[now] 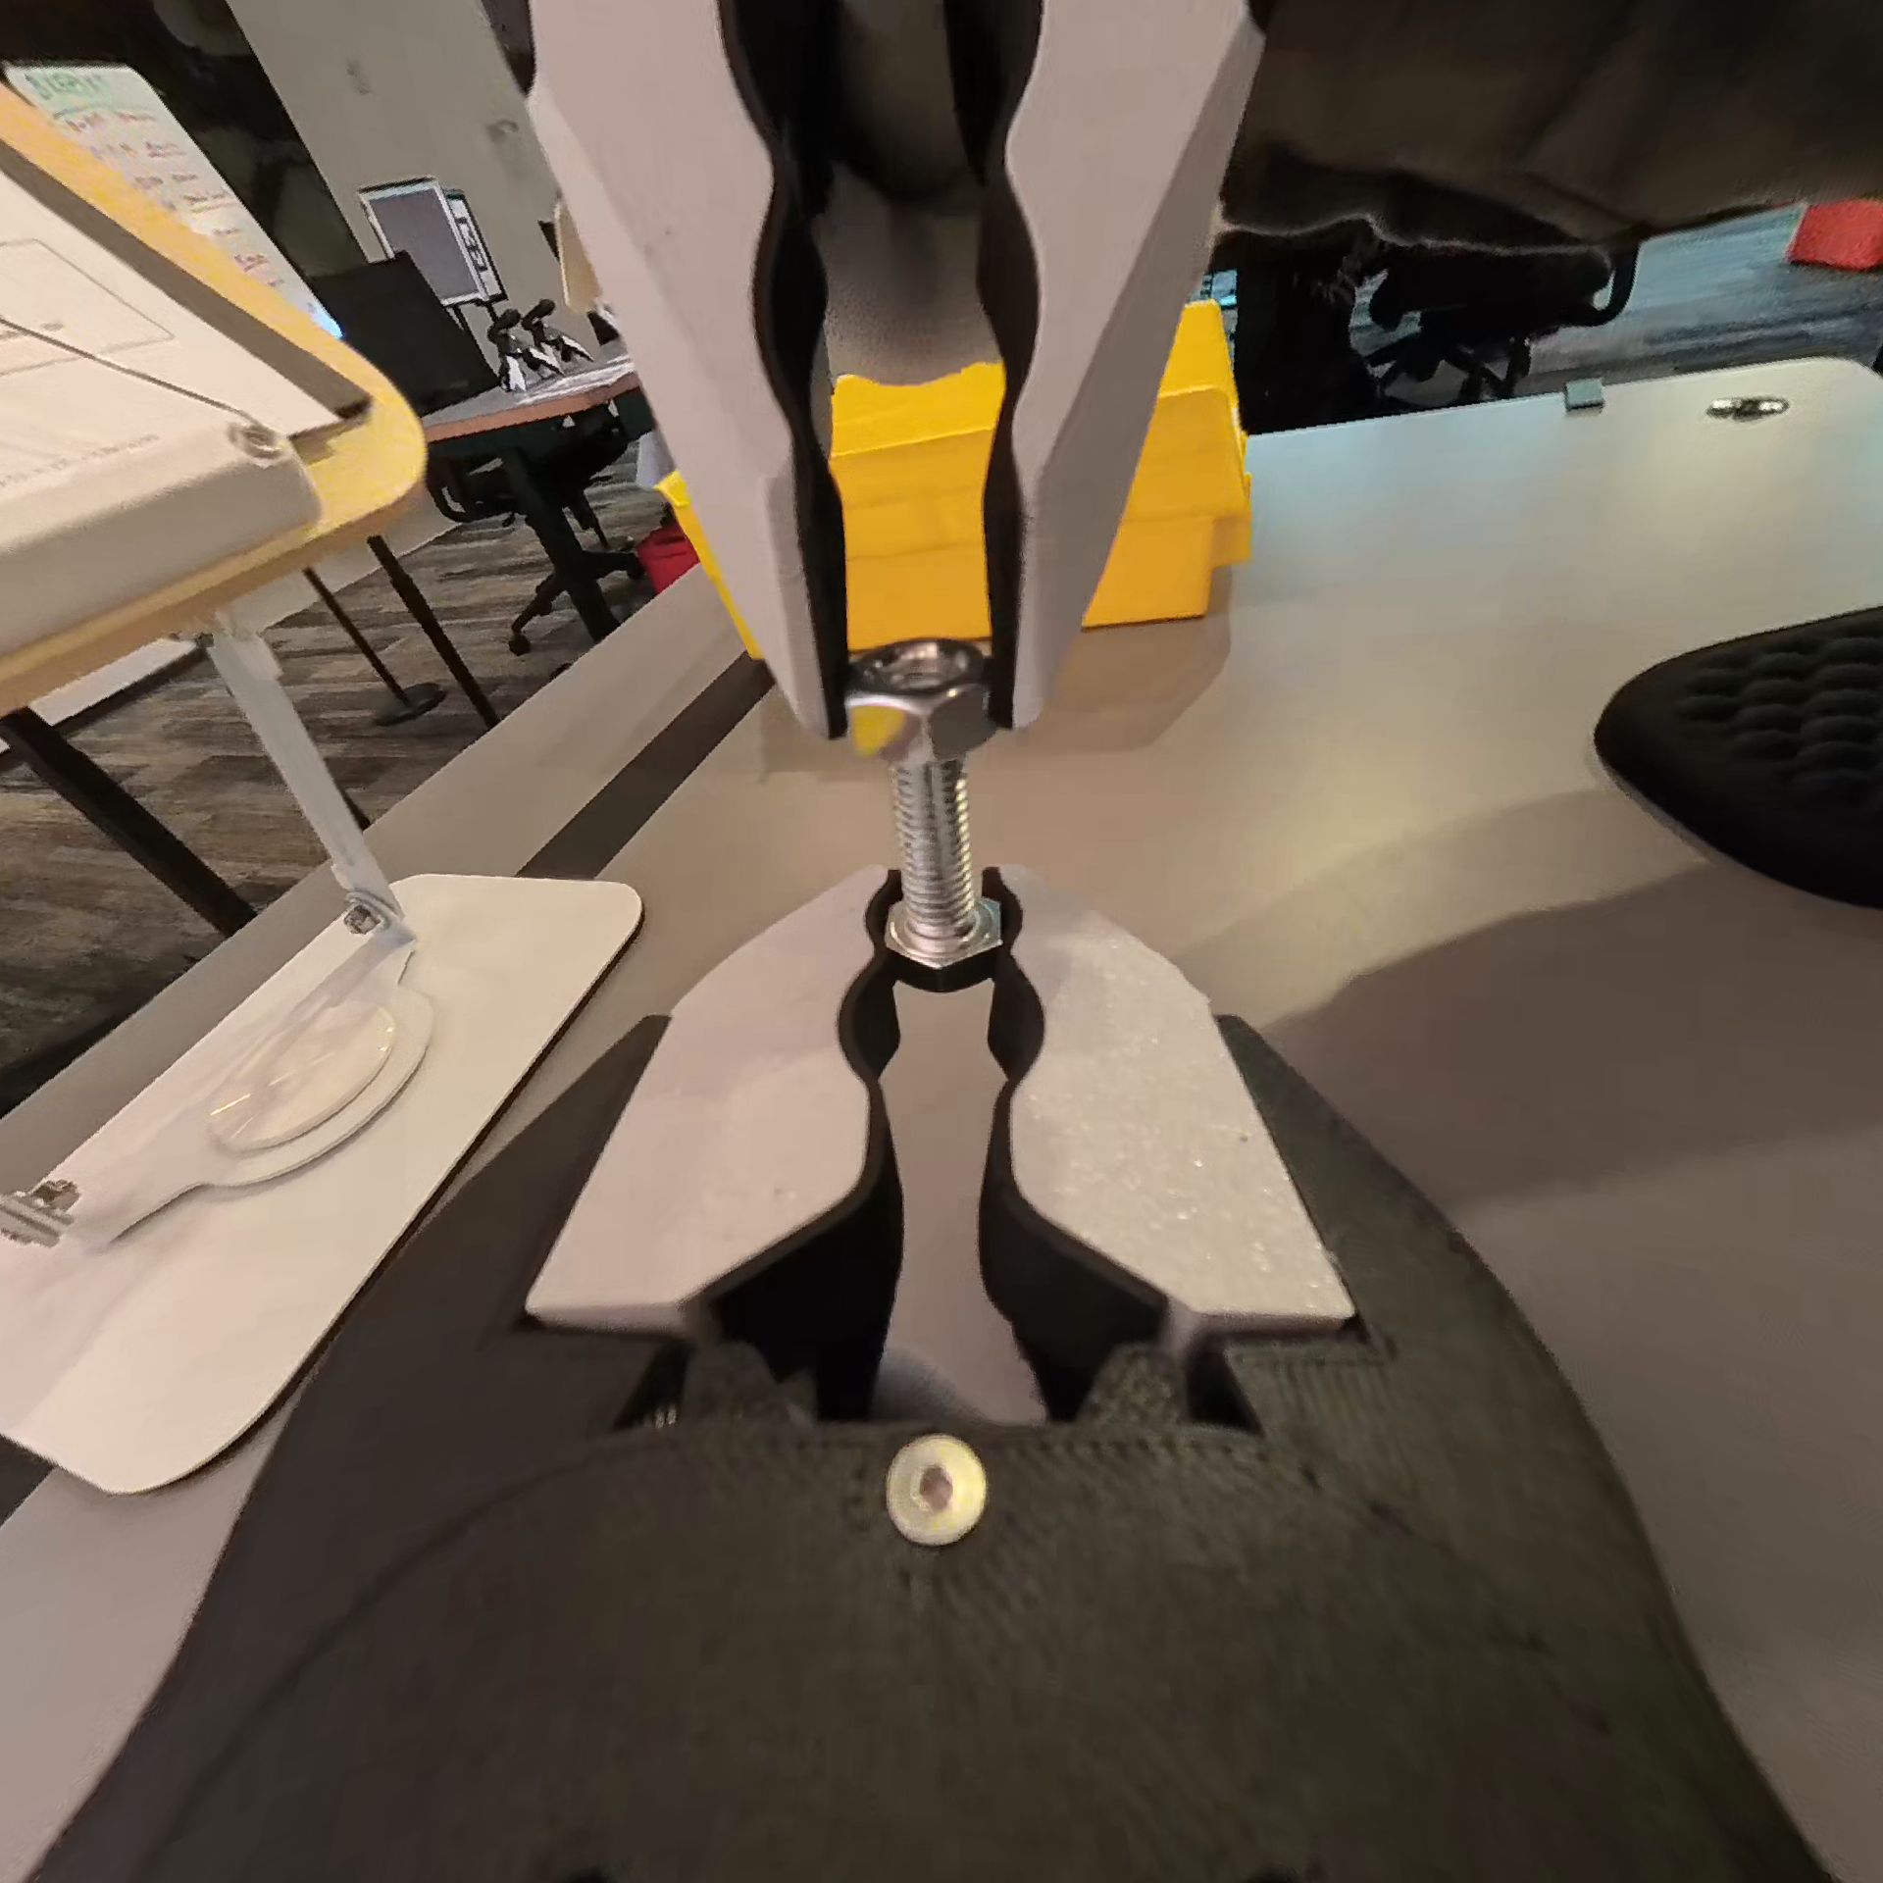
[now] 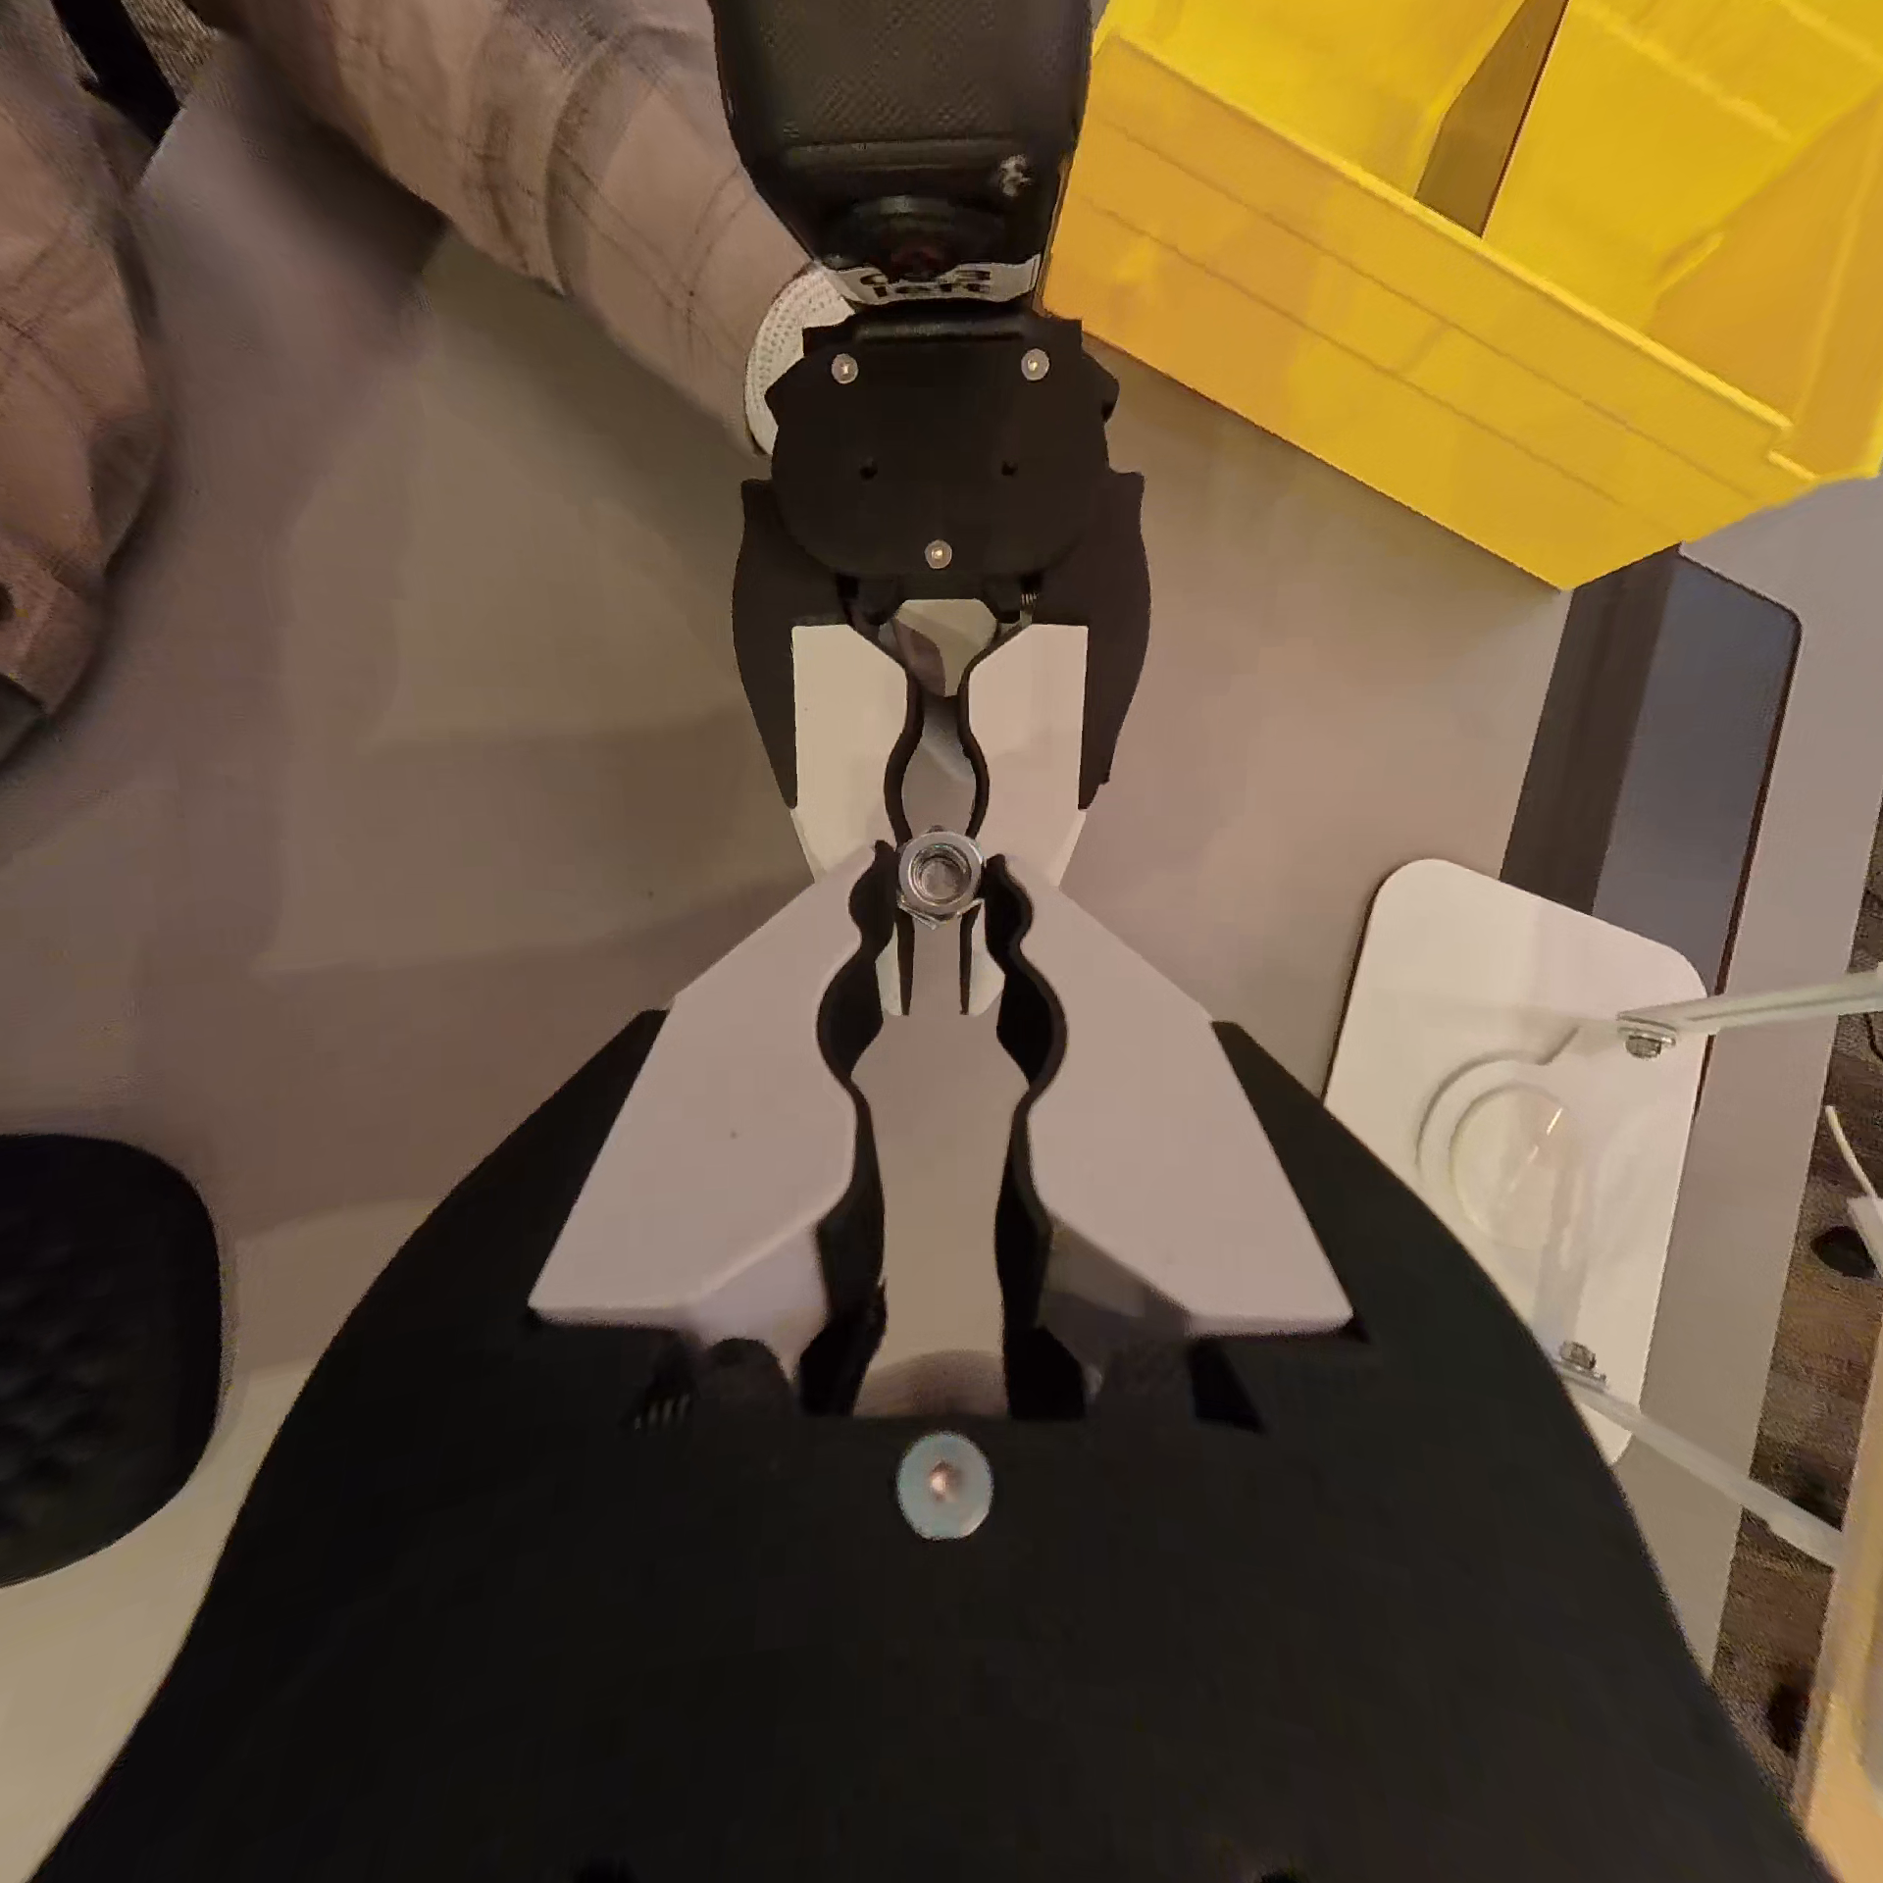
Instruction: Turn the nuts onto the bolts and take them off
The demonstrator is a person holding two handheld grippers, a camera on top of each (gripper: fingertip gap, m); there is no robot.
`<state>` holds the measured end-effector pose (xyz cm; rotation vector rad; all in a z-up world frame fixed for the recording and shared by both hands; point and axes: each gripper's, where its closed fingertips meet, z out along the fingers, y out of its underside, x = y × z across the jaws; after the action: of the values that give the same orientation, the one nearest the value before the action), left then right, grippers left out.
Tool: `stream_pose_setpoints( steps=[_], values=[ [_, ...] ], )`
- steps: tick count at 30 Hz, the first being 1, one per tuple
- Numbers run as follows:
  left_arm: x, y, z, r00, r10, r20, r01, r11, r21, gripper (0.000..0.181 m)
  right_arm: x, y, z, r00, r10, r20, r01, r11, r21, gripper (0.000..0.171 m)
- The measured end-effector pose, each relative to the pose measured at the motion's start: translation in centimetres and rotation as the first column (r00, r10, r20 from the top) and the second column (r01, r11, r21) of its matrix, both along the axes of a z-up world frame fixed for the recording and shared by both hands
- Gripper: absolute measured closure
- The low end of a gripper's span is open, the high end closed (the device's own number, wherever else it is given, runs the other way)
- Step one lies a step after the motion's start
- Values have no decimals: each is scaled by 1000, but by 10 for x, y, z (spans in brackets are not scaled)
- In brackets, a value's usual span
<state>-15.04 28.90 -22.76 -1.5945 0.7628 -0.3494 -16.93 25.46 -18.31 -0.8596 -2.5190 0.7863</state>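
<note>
Bolt: a zinc-bright threaded bolt [image 1: 935, 856] is held upright in the air above the tabletop [image 1: 1427, 632], between the two grippers.
Nut at the top: a hex nut [image 1: 922, 693] is seated at the upper end of the bolt; in the right wrist view it is seen end-on [image 2: 937, 878].
Lower end: a hexagonal part [image 1: 943, 932] is clamped at the bolt's lower end; whether it is the head or a second nut cannot be told.
Left gripper: the left gripper [image 1: 939, 943] has its jaws pinching that lower hexagon, in a notch of the black pads.
Right gripper: the right gripper [image 2: 937, 897] comes from above, its jaws pinching the top nut on opposite flats.
Handling: steel parts are judged stiff, small, light and slick; hold is best taken on the flats, not the thread, and the axes kept in line so cross-threading is avoided.
Surroundings: a yellow bin [image 1: 1121, 509] stands behind; a white stand base [image 1: 306, 1121] lies to one side, a black pad [image 1: 1753, 754] to the other.
</note>
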Motion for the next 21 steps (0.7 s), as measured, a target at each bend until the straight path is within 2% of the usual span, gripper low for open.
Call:
stream_pose_setpoints(
  steps=[5, 11, 15, 21],
  values=[
    [-11, 9, -2, 996, 87, -9, -87, 996, 0, 168, -8, 9, -1, 992, -123, -27, 122, 992, -31, 155],
    [-20, 18, -7, 985, 168, -24, -168, 986, -10, 168, -15, 18, -5, 935, -349, -62, 343, 935, -84, 155],
    [-25, 23, -13, 974, 221, -48, -222, 975, -22, 168, -18, 25, -10, 846, -529, -68, 519, 846, -124, 155],
    [-26, 26, -20, 962, 258, -85, -261, 965, -29, 168, -18, 31, -17, 648, -761, -46, 738, 641, -208, 155]
  ],
)
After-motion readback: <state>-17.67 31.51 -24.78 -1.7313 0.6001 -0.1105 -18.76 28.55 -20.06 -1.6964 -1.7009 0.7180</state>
